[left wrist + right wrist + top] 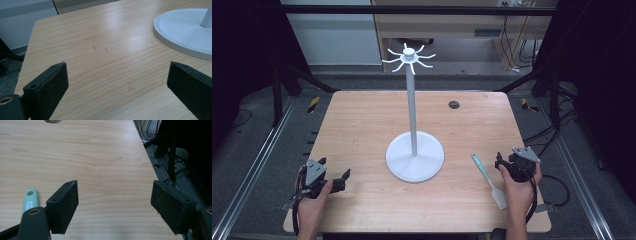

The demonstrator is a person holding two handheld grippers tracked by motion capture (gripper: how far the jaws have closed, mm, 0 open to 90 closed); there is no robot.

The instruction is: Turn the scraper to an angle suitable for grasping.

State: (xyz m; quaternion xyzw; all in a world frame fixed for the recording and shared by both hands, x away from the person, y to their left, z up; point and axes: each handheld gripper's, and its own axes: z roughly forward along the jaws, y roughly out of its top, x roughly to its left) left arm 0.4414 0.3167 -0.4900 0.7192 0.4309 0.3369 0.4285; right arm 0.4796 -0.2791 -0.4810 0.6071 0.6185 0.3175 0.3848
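Lab: framed test table (362, 125), floor cables (557, 130), dark curtains.

Wooden table (362, 130); stand (414, 157); spatula (489, 179)

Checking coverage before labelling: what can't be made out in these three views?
- Spatula: the high view is too small to read its handle label; in the right gripper view the handle end shows, the rest sits behind the right gripper.
- Stand: the left gripper view's edge cuts off all but part of the base.
- Hooks: too small to judge.

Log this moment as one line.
left tool open, empty | right tool open, empty | spatula flat beside right tool | stand untouched
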